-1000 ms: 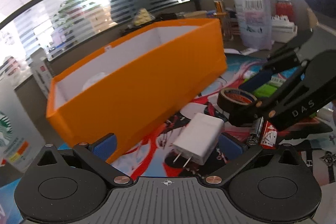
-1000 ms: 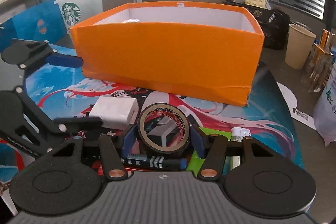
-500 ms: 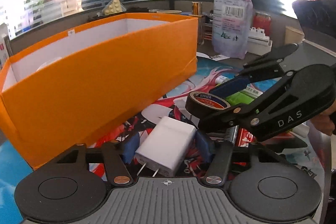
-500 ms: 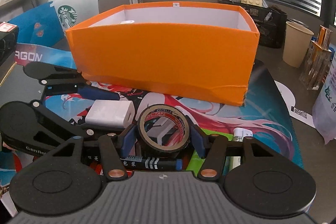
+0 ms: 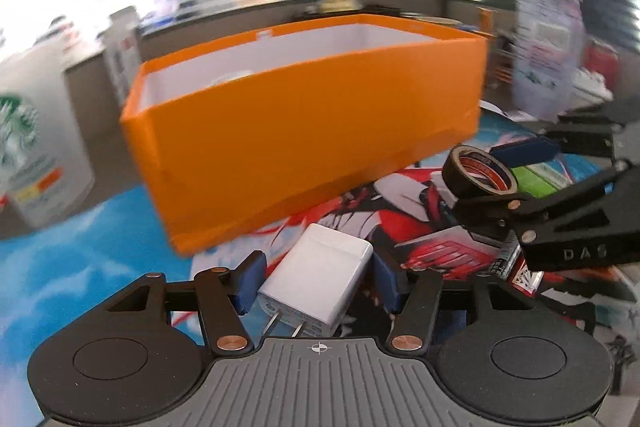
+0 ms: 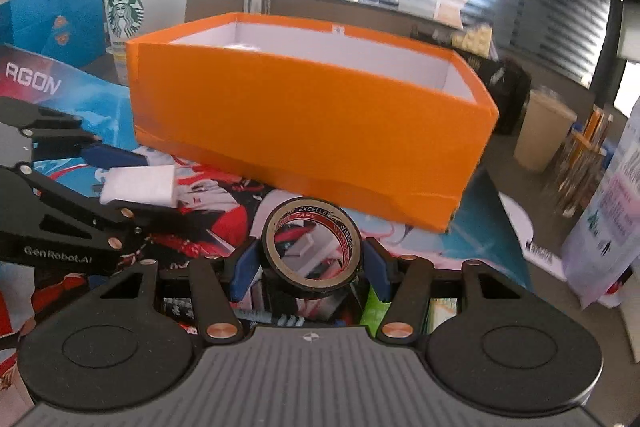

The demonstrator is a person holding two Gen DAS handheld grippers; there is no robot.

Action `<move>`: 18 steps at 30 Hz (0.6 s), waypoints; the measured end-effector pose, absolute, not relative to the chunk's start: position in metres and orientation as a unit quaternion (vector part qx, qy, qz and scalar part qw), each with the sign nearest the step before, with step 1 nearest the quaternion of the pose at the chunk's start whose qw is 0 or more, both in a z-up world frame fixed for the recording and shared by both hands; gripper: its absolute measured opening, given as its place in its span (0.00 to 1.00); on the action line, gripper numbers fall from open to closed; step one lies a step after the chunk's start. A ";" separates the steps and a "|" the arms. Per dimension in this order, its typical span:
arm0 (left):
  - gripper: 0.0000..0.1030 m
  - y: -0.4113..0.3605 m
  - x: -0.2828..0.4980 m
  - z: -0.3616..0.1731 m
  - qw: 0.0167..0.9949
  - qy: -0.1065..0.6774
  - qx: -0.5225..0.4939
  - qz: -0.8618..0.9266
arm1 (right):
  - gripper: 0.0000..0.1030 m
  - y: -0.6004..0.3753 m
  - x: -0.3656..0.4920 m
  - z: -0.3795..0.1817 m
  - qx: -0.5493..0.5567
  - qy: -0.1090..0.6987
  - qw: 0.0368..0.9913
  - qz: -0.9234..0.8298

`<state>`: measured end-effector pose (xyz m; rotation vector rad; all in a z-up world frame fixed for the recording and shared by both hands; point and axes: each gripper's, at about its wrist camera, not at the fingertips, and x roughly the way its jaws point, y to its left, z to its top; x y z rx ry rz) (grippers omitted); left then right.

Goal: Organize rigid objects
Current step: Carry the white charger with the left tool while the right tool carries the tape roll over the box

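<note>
An open orange box with white inside stands on a printed mat. My left gripper is shut on a white plug charger, its blue pads pressing both sides and the prongs pointing back at the camera. In the right wrist view that left gripper and charger sit low at the left, in front of the orange box. My right gripper is shut on a black tape roll just before the box's near wall. The left wrist view shows this right gripper and tape roll at the right.
A Starbucks cup stands behind the box at left. A paper cup and a printed pouch stand at right. A green pack, batteries and small cards lie on the mat under the right gripper.
My left gripper went from wide open around the charger to shut on it, and its view rolled. The right gripper kept the tape roll throughout.
</note>
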<state>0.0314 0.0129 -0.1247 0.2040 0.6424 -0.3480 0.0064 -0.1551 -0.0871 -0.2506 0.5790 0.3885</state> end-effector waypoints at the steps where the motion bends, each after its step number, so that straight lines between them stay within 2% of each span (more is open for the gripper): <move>1: 0.54 0.015 0.029 -0.123 0.930 0.314 0.092 -0.169 | 0.52 -0.153 0.005 -0.086 -0.128 0.278 0.933 0.188; 18: 0.55 0.016 0.013 -0.095 0.946 0.281 0.093 -0.134 | 0.52 -0.142 -0.007 -0.075 -0.143 0.259 0.937 0.184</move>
